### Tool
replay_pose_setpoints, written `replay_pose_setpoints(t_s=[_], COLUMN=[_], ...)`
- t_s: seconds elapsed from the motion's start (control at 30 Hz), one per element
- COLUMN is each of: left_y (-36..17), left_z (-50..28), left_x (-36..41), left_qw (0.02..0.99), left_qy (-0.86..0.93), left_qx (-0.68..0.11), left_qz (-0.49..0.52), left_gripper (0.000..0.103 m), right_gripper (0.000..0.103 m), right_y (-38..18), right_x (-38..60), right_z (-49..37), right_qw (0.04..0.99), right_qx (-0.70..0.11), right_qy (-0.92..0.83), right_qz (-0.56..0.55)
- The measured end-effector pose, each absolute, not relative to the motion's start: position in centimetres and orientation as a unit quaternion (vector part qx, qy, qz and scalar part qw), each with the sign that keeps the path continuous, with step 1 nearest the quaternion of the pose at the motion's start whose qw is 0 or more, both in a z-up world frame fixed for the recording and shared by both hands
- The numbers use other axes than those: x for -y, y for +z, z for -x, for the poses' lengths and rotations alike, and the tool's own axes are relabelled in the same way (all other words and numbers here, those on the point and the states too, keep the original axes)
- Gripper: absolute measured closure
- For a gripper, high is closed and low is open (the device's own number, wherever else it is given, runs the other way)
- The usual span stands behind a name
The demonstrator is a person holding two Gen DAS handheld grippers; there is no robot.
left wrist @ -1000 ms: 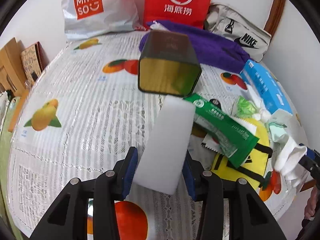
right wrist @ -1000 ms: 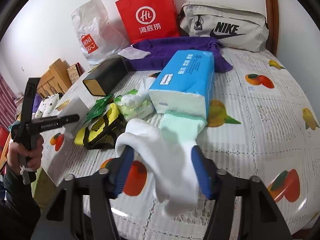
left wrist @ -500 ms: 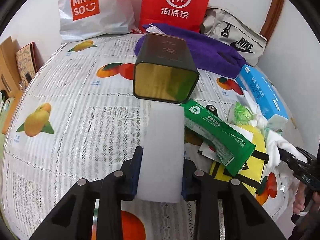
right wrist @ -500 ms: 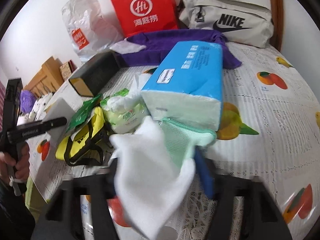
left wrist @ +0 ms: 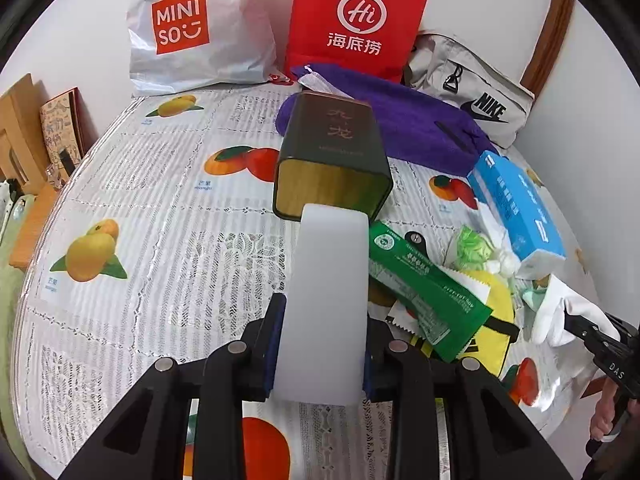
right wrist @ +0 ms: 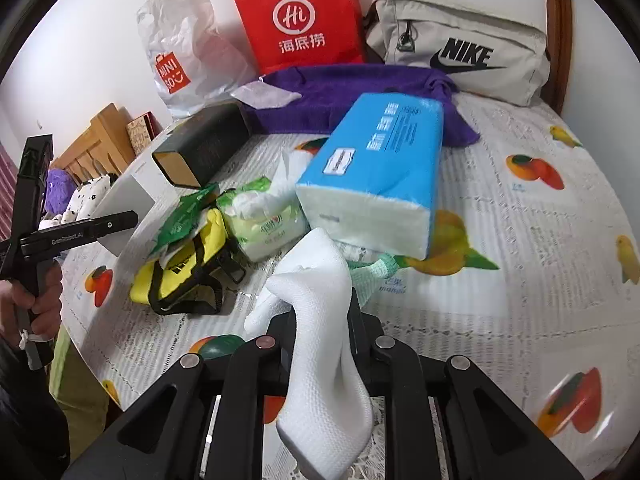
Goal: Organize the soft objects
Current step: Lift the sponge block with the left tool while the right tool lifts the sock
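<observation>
White walls stood behind the table (left wrist: 160, 208), and three bags leaned at its back edge: one white bag (left wrist: 192, 28), one red bag (left wrist: 356, 20), one grey bag (right wrist: 460, 44). One purple towel (left wrist: 400, 120) lay in front of them. One blue tissue pack (right wrist: 380, 168) and one dark tin (left wrist: 332, 164) lay near the middle.

The left gripper (left wrist: 320, 344) squeezed one white sponge (left wrist: 326, 300), lifted just in front of the tin. Pushed ahead, the sponge might bump the tin.

The right gripper (right wrist: 322, 320) had just been closing and pinched one white sock (right wrist: 320, 320) near the right edge. The sock's top was under the tissue pack, so pulling might drag the pack.
</observation>
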State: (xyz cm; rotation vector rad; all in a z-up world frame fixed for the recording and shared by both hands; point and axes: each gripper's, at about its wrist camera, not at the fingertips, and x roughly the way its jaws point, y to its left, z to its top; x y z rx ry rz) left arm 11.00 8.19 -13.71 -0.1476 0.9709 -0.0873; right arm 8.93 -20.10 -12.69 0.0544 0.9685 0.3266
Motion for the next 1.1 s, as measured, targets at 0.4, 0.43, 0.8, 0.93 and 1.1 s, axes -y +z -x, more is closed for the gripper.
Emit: replay_pose_setpoints(t_s=[0.4, 0.43, 0.8, 0.93, 1.1], left_y=[-9.8, -9.5, -5.9, -5.1, -4.5], left_z=[-12.1, -12.5, -16.5, -18.4, -21.0], left_x=[-7.4, -7.4, -7.6, -7.3, -7.1], left_qw=[0.89, 0.891, 0.899, 0.901, 0.902], left_qy=[-0.046, -0.046, -0.043, -0.041, -0.041], left_qx=[-0.448, -0.446, -0.431, -0.428, -0.427], left_qz=[0.072, 0.071, 0.065, 0.059, 0.056], left_gripper=[0.073, 0.073, 0.073, 0.073, 0.073], right_gripper=[0.087, 0.087, 0.087, 0.087, 0.087], right_y=[-7.1, -6.7, -3.7, -2.9, -2.4], right_x=[21.1, 21.2, 21.6, 21.2, 20.9], right_z=[-9.3, -9.6, -14.4, -16.8, -19.7], right_qw=[0.89, 0.892, 0.903, 0.906, 0.907], right_qx=[-0.43, -0.428, -0.407, -0.401, -0.397], right_qy=[0.145, 0.143, 0.133, 0.135, 0.139], right_qz=[-0.026, -0.027, -0.029, -0.028, -0.028])
